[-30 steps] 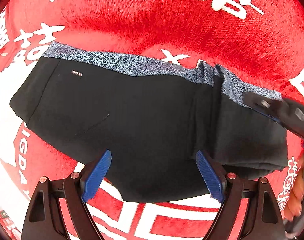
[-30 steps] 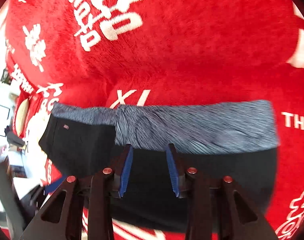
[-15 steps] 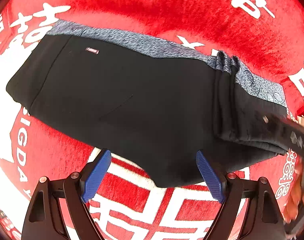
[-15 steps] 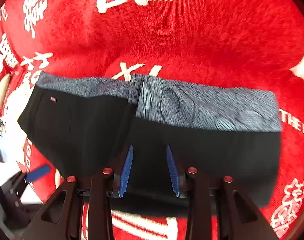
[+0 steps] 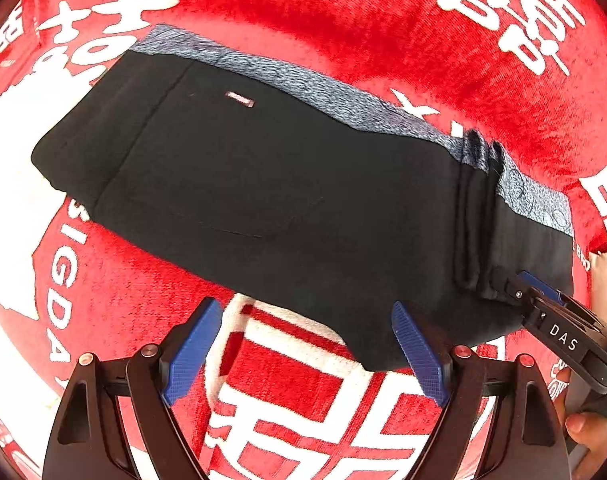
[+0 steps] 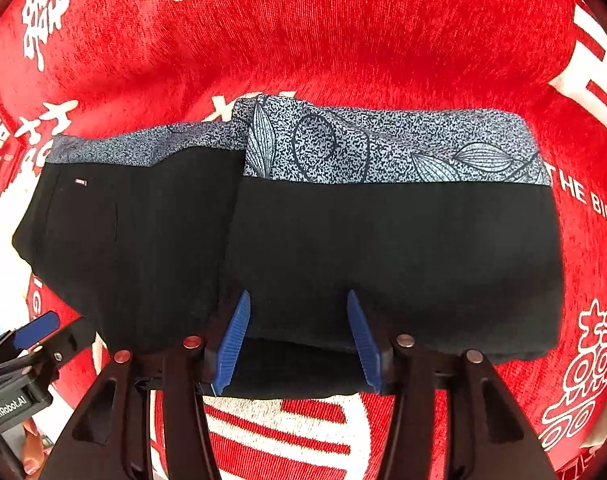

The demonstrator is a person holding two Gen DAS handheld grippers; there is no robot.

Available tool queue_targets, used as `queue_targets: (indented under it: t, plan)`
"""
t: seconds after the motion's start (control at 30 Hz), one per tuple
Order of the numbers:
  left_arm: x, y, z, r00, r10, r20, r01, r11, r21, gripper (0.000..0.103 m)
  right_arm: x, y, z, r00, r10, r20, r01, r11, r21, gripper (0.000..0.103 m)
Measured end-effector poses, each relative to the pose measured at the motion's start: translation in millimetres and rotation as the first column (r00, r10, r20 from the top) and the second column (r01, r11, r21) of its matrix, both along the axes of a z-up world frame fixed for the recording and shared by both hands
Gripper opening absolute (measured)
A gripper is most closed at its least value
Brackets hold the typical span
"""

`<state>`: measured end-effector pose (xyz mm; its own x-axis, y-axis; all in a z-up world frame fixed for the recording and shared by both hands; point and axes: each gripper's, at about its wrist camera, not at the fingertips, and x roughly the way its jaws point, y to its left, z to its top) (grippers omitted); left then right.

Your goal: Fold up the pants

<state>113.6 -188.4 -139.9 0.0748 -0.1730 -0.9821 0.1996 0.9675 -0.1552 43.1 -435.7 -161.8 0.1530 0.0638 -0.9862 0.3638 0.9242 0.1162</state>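
Black pants (image 5: 263,168) with a grey-blue patterned band (image 6: 383,148) along the far side lie on the red blanket. Their right part is folded over the rest, and the fold's edge (image 5: 475,216) forms a ridge. My right gripper (image 6: 297,296) points down over the near edge of the folded part; its jaws are opening, with black cloth lying between them but not pinched. It also shows as a dark finger (image 5: 543,296) in the left wrist view. My left gripper (image 5: 303,306) hangs open over the pants' near edge, nothing in it.
The red blanket (image 5: 343,20) with white characters covers the whole surface. A person's hand (image 5: 583,432) holds the right gripper's handle. In the right wrist view the left gripper (image 6: 35,328) sits at the lower left, with clutter beyond the blanket's left edge.
The right gripper's jaws have spread apart and the folded part now lies flat on the pants. The left gripper has drawn back toward the pants' near edge.
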Motion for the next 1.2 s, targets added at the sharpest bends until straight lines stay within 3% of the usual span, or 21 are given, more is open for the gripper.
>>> queue_targets:
  t: [0.4, 0.5, 0.57, 0.73, 0.83, 1.1, 1.2]
  plan:
    - [9.5, 27.0, -3.8, 0.999, 0.038, 0.000, -0.038, 0.999, -0.010, 0.088, 5.6, 6.5, 4.5, 0.997, 0.011, -0.070, -0.014, 0.999, -0.031, 0.057]
    - [8.4, 35.0, -4.6, 0.999, 0.052, 0.001, -0.052, 0.998, -0.024, 0.088, 10.0, 13.1, 4.6, 0.995, 0.031, -0.092, -0.033, 0.999, -0.030, 0.064]
    - [6.8, 42.3, -3.1, 0.997, 0.072, 0.010, -0.072, 0.997, -0.041, 0.088, 10.1, 20.0, 3.6, 0.993, 0.061, -0.098, -0.063, 0.998, -0.023, 0.075]
    - [1.1, 57.1, -2.0, 0.994, 0.104, 0.016, -0.102, 0.991, -0.088, 0.088, 9.4, 48.8, -7.2, 0.974, 0.186, -0.129, -0.203, 0.970, -0.132, 0.081]
    - [4.4, 73.2, 0.0, 0.988, 0.150, 0.044, -0.144, 0.983, -0.117, 0.088, 8.4, 53.4, -7.1, 0.973, 0.193, -0.124, -0.211, 0.965, -0.153, 0.081]
    - [43.0, 148.1, -13.3, 0.919, 0.392, 0.034, -0.371, 0.891, -0.261, 0.088, 9.4, 53.8, -7.8, 0.972, 0.209, -0.111, -0.224, 0.964, -0.146, 0.082]
    - [53.7, 163.9, -26.3, 0.901, 0.434, -0.025, -0.410, 0.829, -0.381, 0.088, 11.5, 54.5, -8.8, 0.972, 0.204, -0.113, -0.220, 0.964, -0.149, 0.083]
